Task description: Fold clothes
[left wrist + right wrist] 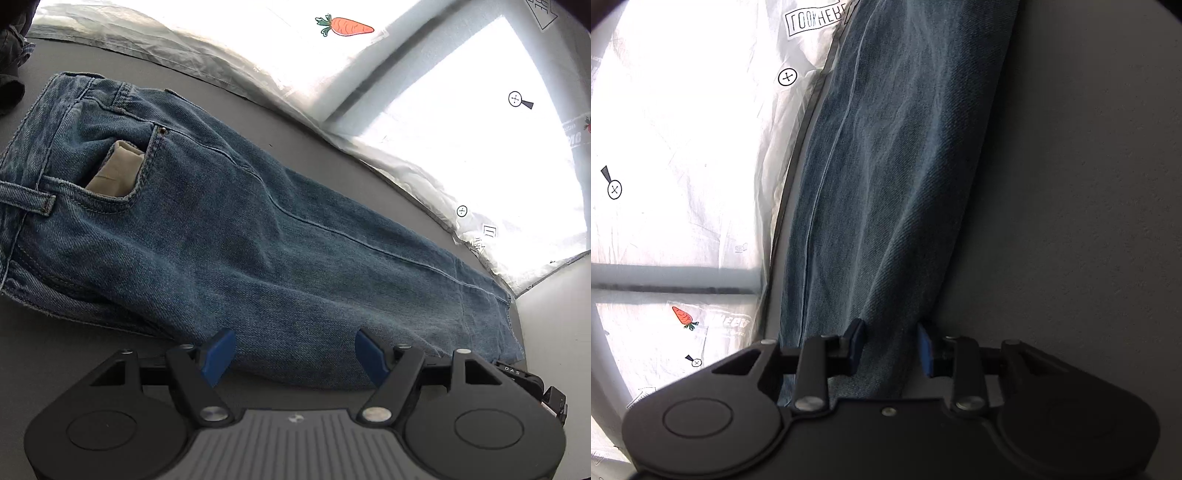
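A pair of blue jeans (229,236) lies folded lengthwise on a grey table (55,354), waist at the left with a beige pocket lining (116,171) showing, leg hems at the right. My left gripper (295,352) is open, its blue pads just above the near edge of the legs. In the right wrist view the jeans leg (886,166) runs away from me. My right gripper (892,347) is open with the denim between its blue fingers (855,343), jaws apart and not closed on it.
A crinkled white plastic sheet (461,147) printed with a carrot (345,26) and small marks lies beyond the jeans along the table's far edge; it also shows in the right wrist view (683,147). Dark clothing (11,55) sits at the far left.
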